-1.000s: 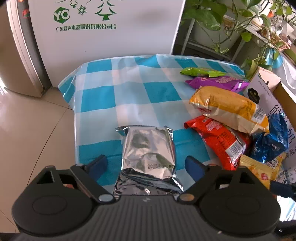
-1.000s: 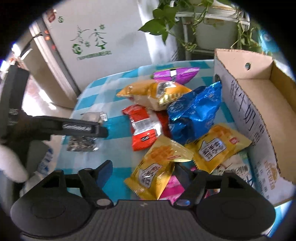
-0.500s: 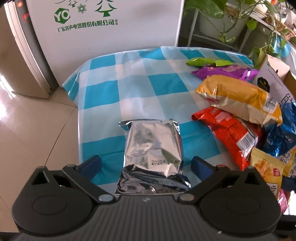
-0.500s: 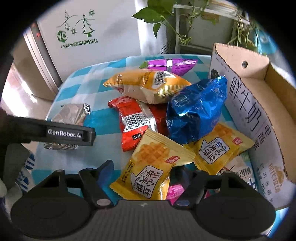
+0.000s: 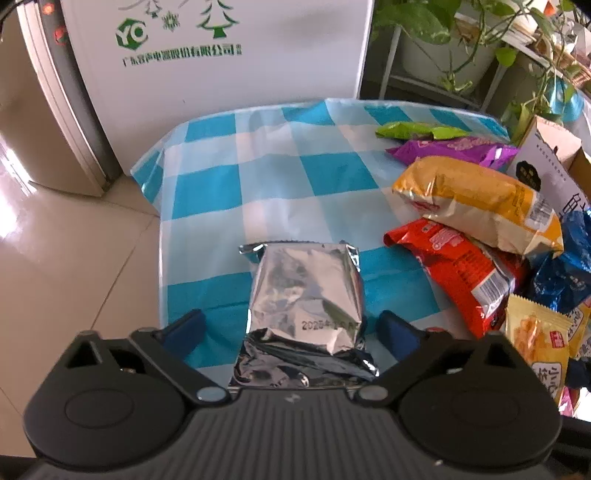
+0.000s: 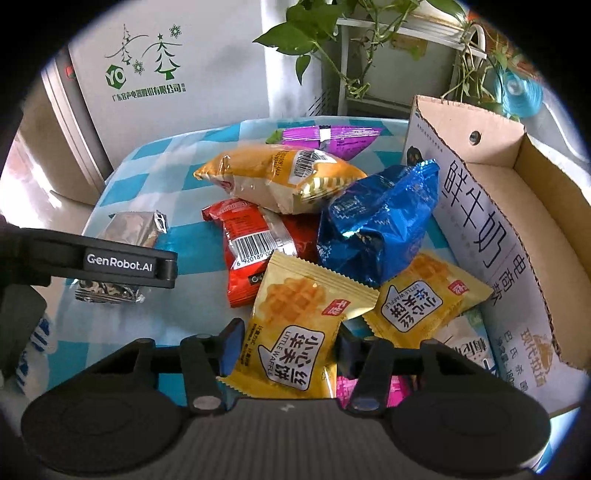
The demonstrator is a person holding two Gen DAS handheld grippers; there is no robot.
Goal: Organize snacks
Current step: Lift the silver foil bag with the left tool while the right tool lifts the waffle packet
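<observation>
A silver foil packet (image 5: 306, 306) lies on the blue checked tablecloth (image 5: 258, 177), between the wide-open fingers of my left gripper (image 5: 291, 328); it is not gripped. The packet also shows in the right wrist view (image 6: 129, 236). My right gripper (image 6: 288, 341) has closed in on a yellow waffle packet (image 6: 299, 321); its blue pads sit against the packet's two sides. A second yellow waffle packet (image 6: 424, 299), a blue bag (image 6: 373, 221), a red bag (image 6: 255, 240), an orange bag (image 6: 280, 177) and a purple packet (image 6: 328, 138) are piled beside it.
An open cardboard box (image 6: 517, 236) stands at the right of the pile. A green packet (image 5: 413, 130) lies at the table's far side. A white cabinet (image 5: 221, 55) and potted plants (image 5: 443, 33) stand behind. The left gripper's arm (image 6: 92, 262) crosses the right wrist view.
My right gripper moved forward and narrowed from open onto the near yellow waffle packet. My left gripper stayed open around the silver packet, shifting slightly.
</observation>
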